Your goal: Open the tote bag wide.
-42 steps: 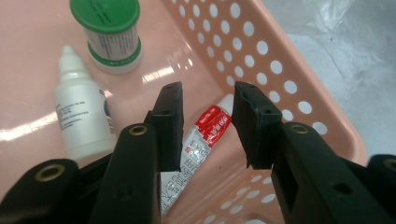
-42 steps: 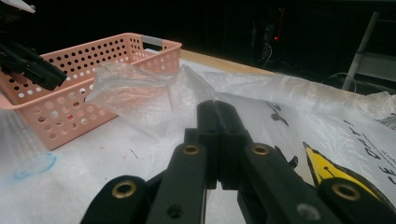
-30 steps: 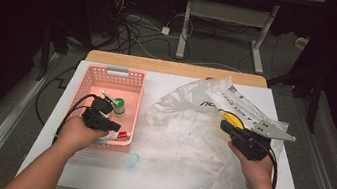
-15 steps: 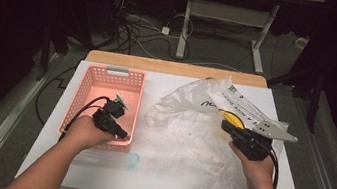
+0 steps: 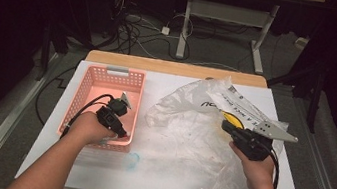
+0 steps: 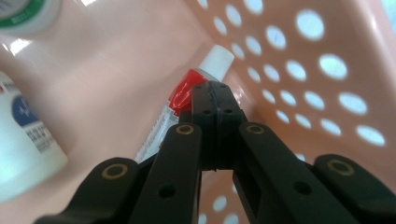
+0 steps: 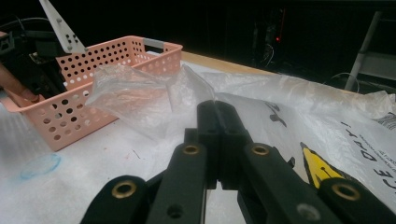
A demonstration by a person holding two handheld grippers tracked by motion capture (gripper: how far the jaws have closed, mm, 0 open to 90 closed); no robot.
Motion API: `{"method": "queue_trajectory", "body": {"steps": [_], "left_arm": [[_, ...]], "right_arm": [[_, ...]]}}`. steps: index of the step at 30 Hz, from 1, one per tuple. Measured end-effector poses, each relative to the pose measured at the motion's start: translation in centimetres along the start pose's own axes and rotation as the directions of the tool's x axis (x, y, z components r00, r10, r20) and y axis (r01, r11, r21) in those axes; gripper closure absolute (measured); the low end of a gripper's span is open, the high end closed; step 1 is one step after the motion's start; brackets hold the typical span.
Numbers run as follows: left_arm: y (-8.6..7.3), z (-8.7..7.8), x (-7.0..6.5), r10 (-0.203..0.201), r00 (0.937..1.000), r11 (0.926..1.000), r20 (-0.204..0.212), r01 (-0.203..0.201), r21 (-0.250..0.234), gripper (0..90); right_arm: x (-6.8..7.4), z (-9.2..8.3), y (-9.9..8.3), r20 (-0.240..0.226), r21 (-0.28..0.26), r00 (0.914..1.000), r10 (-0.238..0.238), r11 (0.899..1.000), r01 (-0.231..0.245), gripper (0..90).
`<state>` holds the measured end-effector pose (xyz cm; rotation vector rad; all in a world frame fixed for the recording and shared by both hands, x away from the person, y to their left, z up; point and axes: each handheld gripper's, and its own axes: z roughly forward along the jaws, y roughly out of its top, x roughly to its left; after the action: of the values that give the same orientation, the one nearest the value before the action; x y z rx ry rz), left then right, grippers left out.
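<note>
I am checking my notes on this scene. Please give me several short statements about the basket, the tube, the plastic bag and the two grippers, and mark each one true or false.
1. The left gripper is inside the pink basket. True.
2. The left gripper's jaws stand wide open. False: they are shut, pad against pad, with a white-capped tube lying just beyond their tips.
3. The tube lies on the white table beside the basket. False: it lies in the basket, near its perforated wall.
4. The right gripper is shut on the clear plastic bag. True.
5. The basket stands to the right of the bag in the high view. False: it stands to its left.
</note>
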<state>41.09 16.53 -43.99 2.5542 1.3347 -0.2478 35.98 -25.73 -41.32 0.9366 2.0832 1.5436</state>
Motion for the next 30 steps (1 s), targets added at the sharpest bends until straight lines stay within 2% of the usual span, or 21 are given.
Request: {"method": "queue_trajectory", "body": {"steps": [8, 11, 15, 20, 23, 26, 27, 30], "left_arm": [[0.7, -0.2, 0.5, -0.016, 0.9976, 0.9998, -0.068, 0.015, -0.013, 87.9], [1.0, -0.2, 1.0, -0.020, 0.9965, 0.9992, -0.081, 0.017, -0.035, 87.8], [1.4, -0.1, 1.6, -0.030, 0.9967, 0.9972, -0.076, 0.024, -0.070, 87.9], [1.5, -0.2, 2.1, -0.052, 0.9921, 0.9912, -0.114, 0.037, -0.127, 87.8], [1.2, -0.7, 2.0, -0.038, 0.9935, 0.9867, -0.107, 0.021, -0.161, 87.7], [0.8, -1.4, 1.8, -0.034, 0.9922, 0.9805, -0.120, 0.010, -0.196, 86.3], [0.6, -1.5, 1.9, -0.033, 0.9928, 0.9806, -0.115, 0.010, -0.196, 81.7], [0.2, -1.9, 2.1, -0.037, 0.9920, 0.9794, -0.121, 0.012, -0.201, 79.5]], "right_arm": [[0.1, 0.1, 0.0, 0.000, 0.003, 1.0000, -0.009, 1.000, 0.009, 90.0], [0.1, 0.0, 0.0, 0.000, 0.002, 1.0000, -0.008, 1.000, 0.008, 90.0], [0.1, 0.0, 0.0, 0.001, 0.001, 1.0000, -0.008, 1.000, 0.008, 90.0], [0.1, -0.1, -0.1, 0.007, -0.002, 0.9999, -0.011, 1.000, 0.011, 90.0], [0.0, -0.2, 0.0, 0.008, -0.005, 0.9999, -0.012, 1.000, 0.012, 90.0], [0.0, -0.1, 0.0, 0.007, -0.004, 0.9999, -0.014, 1.000, 0.014, 90.0], [0.0, -0.1, 0.0, 0.007, -0.003, 0.9999, -0.011, 1.000, 0.011, 90.0], [0.1, -0.1, 0.0, 0.008, -0.006, 0.9999, -0.013, 1.000, 0.013, 90.0]]}}
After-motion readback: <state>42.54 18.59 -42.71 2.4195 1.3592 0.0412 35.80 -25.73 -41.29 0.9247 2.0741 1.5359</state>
